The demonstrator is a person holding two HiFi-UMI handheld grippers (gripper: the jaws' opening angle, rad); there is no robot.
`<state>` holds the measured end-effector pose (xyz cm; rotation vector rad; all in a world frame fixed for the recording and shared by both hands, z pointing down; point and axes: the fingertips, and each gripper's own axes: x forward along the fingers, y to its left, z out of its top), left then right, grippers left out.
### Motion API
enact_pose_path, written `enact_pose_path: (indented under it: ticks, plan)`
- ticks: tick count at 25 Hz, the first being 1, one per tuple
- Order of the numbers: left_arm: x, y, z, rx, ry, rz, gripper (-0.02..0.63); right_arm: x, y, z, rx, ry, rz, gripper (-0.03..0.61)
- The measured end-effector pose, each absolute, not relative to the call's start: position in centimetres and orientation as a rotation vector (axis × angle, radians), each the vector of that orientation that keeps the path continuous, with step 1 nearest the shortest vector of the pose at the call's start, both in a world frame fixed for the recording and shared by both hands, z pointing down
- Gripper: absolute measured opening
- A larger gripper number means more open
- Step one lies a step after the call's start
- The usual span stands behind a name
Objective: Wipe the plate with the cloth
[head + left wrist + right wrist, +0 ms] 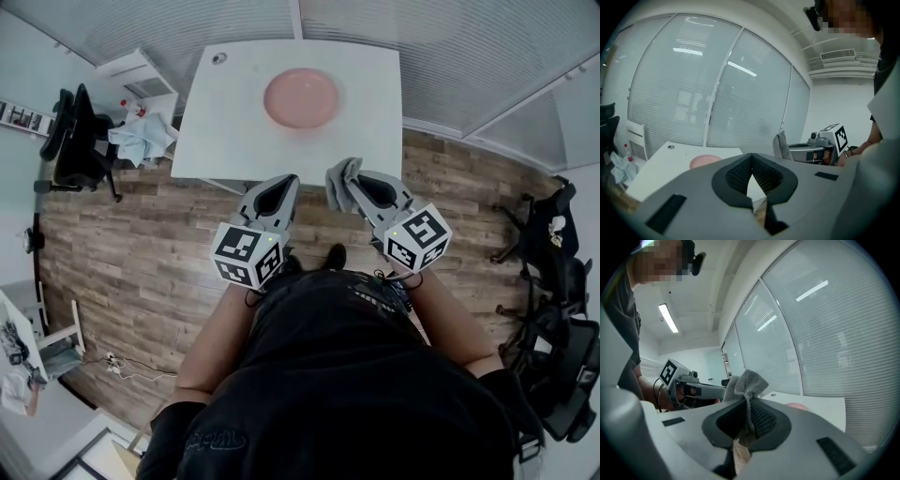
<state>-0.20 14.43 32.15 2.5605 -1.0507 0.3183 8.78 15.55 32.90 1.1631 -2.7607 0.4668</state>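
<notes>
R tool [356, 187] pinches cloth [336, 183] by a thin fold; L tool [281, 186] shut, empty. Pink plate [301, 97] lies loose on bench [225, 131], well ahead. Risks: unbraced plate skids under wipe, cloth slips out.

No word or number is legible. The marker cubes [248, 256] show only black-and-white square patterns; the print [217, 439] on the dark shirt is too blurred.

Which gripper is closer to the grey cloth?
Right. The right gripper is shut on the cloth, which sticks up out of its tip. The left gripper is beside it, shut and empty, not touching the cloth.
</notes>
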Motion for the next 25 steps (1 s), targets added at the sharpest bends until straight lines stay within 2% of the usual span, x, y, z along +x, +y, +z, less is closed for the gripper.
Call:
enact_pose_path:
  ticks: [25]
  plan:
    - [-10.3, 16.9, 30.0, 2.672, -0.906, 0.254, 0.017, -0.5, 17.8, 31.4, 1.309, -2.694, 0.416, 0.037]
